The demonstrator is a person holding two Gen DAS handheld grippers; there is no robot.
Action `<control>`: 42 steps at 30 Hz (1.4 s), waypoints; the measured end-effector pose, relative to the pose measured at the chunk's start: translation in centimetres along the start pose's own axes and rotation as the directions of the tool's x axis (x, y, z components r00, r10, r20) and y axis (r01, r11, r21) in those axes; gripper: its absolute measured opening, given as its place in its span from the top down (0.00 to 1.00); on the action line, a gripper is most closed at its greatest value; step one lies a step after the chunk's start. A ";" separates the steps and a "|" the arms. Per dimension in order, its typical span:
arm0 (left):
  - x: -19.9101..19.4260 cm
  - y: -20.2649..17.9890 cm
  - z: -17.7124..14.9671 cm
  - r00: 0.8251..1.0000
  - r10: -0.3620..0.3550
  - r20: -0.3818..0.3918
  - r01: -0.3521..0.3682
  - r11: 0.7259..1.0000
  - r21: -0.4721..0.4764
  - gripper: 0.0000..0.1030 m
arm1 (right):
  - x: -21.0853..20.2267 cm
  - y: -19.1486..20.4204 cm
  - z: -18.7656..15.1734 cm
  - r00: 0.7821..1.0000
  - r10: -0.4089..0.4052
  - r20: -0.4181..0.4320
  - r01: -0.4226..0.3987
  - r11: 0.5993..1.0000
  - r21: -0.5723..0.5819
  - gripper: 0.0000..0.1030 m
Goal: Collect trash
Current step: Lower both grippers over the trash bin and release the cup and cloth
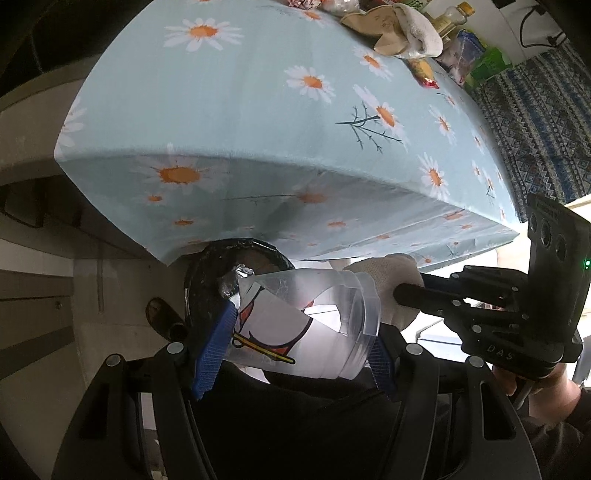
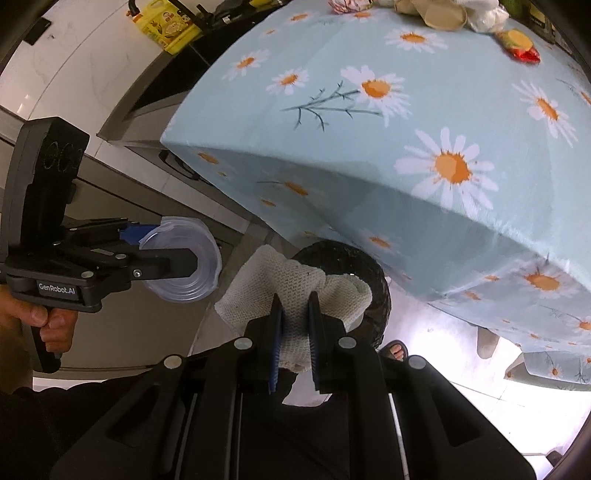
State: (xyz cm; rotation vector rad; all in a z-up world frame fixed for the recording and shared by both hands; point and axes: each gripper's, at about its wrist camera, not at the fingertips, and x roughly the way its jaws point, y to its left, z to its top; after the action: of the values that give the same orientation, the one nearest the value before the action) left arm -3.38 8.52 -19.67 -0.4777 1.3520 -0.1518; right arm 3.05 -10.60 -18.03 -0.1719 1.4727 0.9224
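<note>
While the left claw (image 1: 295,332) clamped a plastic cup (image 1: 306,325) and the right claw (image 2: 295,332) pinched a white cloth (image 2: 291,291), both hung above the black bin (image 2: 373,280) just ahead; releasing off-centre could drop either onto the floor.

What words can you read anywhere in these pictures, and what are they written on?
"GenRobot.AI": white label on the body of the left gripper, seen from the right wrist camera.
"DAS": raised letters on the body of the right gripper, seen from the left wrist camera.
Yellow bottle on the counter: label print too small to read.
Plastic cup: a drawing only, no readable words.
Bottles and packets on the table: too blurred to read.
</note>
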 end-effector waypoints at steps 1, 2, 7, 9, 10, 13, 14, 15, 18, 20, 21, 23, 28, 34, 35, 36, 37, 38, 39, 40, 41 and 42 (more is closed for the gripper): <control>0.1 0.1 0.0 1.000 0.000 -0.003 0.000 1.000 -0.001 0.38 | 0.0 -0.1 0.0 1.000 0.003 -0.002 -0.003 1.000 0.002 0.82; 0.1 0.1 -0.1 1.000 -0.001 -0.005 0.001 1.000 -0.002 0.37 | 0.2 -0.1 -0.1 1.000 0.009 -0.002 -0.009 1.000 0.010 0.81; 0.6 0.5 0.2 0.999 -0.005 -0.038 0.004 0.999 -0.037 0.36 | 0.4 -0.4 0.1 0.999 0.032 -0.004 -0.032 0.998 0.045 0.66; 0.7 0.5 0.2 0.999 0.003 -0.040 -0.005 0.999 -0.038 0.36 | 0.4 -0.4 0.5 0.999 0.039 0.002 -0.039 0.998 0.053 0.65; 0.8 0.6 0.2 0.999 0.000 -0.044 -0.001 0.999 -0.042 0.36 | 0.3 -0.5 0.7 0.999 0.037 0.005 -0.037 0.998 0.055 0.65; 0.9 0.6 0.3 0.999 -0.001 -0.048 -0.002 0.999 -0.050 0.36 | 0.2 -0.4 1.0 0.999 0.039 0.009 -0.040 0.997 0.058 0.65; 1.0 0.7 0.3 0.999 0.000 -0.051 -0.003 0.999 -0.050 0.36 | 0.2 -0.4 1.1 0.999 0.040 0.011 -0.041 0.998 0.058 0.65; 1.0 0.6 0.3 0.999 0.002 -0.054 -0.005 0.999 -0.051 0.36 | 0.2 -0.3 1.1 0.999 0.038 0.013 -0.039 0.998 0.057 0.65; 1.1 0.5 0.4 0.998 0.010 -0.056 -0.013 0.999 -0.053 0.24 | 0.0 -0.5 1.0 0.999 0.040 0.014 -0.041 0.997 0.060 0.65; 1.1 0.5 0.5 0.999 0.013 -0.052 -0.016 0.998 -0.055 0.24 | 0.0 -0.4 0.9 0.999 0.041 0.015 -0.042 0.997 0.061 0.65; 1.1 0.5 0.5 0.999 0.010 -0.053 -0.013 0.998 -0.056 0.24 | -0.1 -0.5 0.8 0.999 0.043 0.016 -0.044 0.997 0.061 0.65; 1.2 0.4 0.5 0.998 0.010 -0.055 -0.013 0.998 -0.054 0.24 | -0.2 -0.6 0.8 0.999 0.043 0.020 -0.044 0.997 0.063 0.65; 1.2 0.0 0.6 0.998 0.014 -0.056 -0.017 0.999 -0.049 0.24 | -0.7 -0.9 0.6 0.999 0.043 0.031 -0.046 0.996 0.071 0.65; 1.1 -0.2 0.7 0.998 0.020 -0.054 -0.023 0.999 -0.045 0.24 | -1.3 -1.2 0.4 0.998 0.044 0.042 -0.047 0.996 0.076 0.65; 1.0 -0.3 0.8 0.998 0.021 -0.052 -0.023 0.999 -0.043 0.24 | -1.4 -1.2 0.4 0.998 0.046 0.046 -0.049 0.996 0.076 0.65; 0.9 -0.4 0.8 0.999 0.023 -0.049 -0.025 0.999 -0.041 0.24 | -1.6 -1.3 0.4 0.998 0.046 0.049 -0.050 0.996 0.076 0.65; 0.8 -0.4 0.9 0.999 0.024 -0.046 -0.026 0.999 -0.040 0.24 | -1.7 -1.4 0.4 0.998 0.046 0.053 -0.050 0.996 0.076 0.63; 0.6 -0.5 1.0 0.999 0.024 -0.042 -0.026 0.999 -0.038 0.24 | -1.9 -1.5 0.4 0.997 0.046 0.059 -0.051 0.996 0.076 0.63; 0.5 -0.6 1.1 0.999 0.024 -0.040 -0.026 0.999 -0.036 0.24 | -2.0 -1.5 0.5 0.997 0.045 0.063 -0.050 0.996 0.078 0.61; 0.3 -0.8 1.2 0.999 0.027 -0.035 -0.028 0.999 -0.029 0.24 | -2.1 -1.6 0.6 0.997 0.045 0.066 -0.050 0.996 0.079 0.61; 0.1 -0.9 1.3 0.999 0.028 -0.031 -0.029 0.999 -0.026 0.24 | -2.3 -1.7 0.7 0.996 0.045 0.071 -0.050 0.996 0.080 0.61; 0.0 -1.0 1.5 0.999 0.029 -0.027 -0.030 0.999 -0.023 0.24 | -2.5 -1.8 0.8 0.996 0.046 0.075 -0.052 0.995 0.081 0.61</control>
State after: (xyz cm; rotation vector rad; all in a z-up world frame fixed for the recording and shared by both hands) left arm -1.82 7.99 -19.06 -0.4768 1.3879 -0.1182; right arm 5.21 -12.38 -16.46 -0.0406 1.4501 0.8965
